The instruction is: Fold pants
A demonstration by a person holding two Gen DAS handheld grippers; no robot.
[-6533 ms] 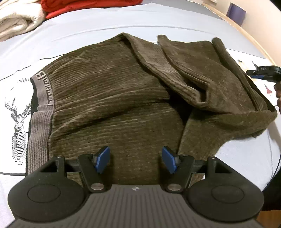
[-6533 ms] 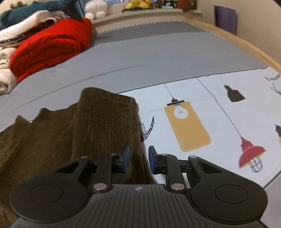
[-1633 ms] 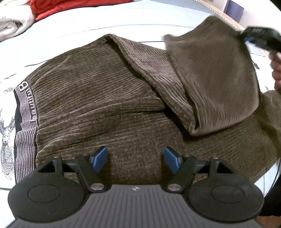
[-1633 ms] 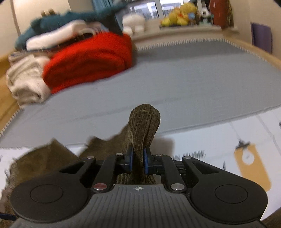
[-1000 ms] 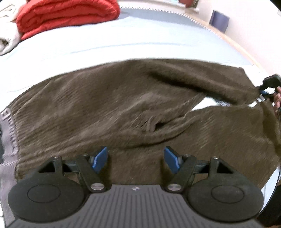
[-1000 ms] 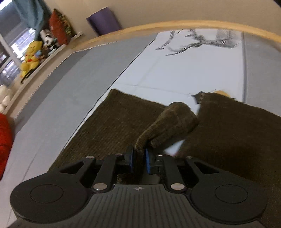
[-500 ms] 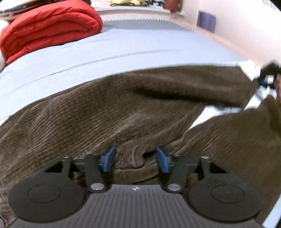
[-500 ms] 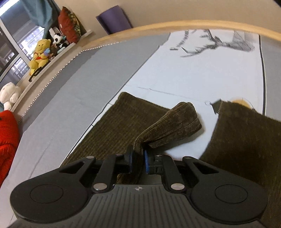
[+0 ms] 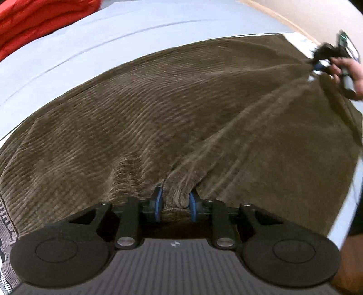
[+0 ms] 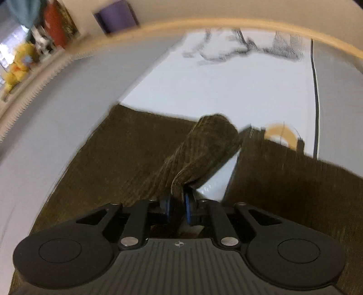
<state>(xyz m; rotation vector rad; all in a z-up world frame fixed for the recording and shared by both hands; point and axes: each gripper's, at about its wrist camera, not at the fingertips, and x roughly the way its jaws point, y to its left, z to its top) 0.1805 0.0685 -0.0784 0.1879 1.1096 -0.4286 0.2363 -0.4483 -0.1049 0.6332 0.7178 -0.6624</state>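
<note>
Both grippers pinch the brown corduroy pants on the bed.

The left gripper [image 9: 174, 204], low in the frame's centre, has just been closing, and its blue pads now clamp a bunched ridge of the pants [image 9: 172, 118], which spread across the pale bedsheet [image 9: 74, 52] with a red blanket [image 9: 34, 15] at upper left. The right gripper [image 10: 178, 207], bottom centre of its view, is clamped on a rolled fold of a pant leg, beyond which lies a sheet with a deer print [image 10: 245, 50].
</note>
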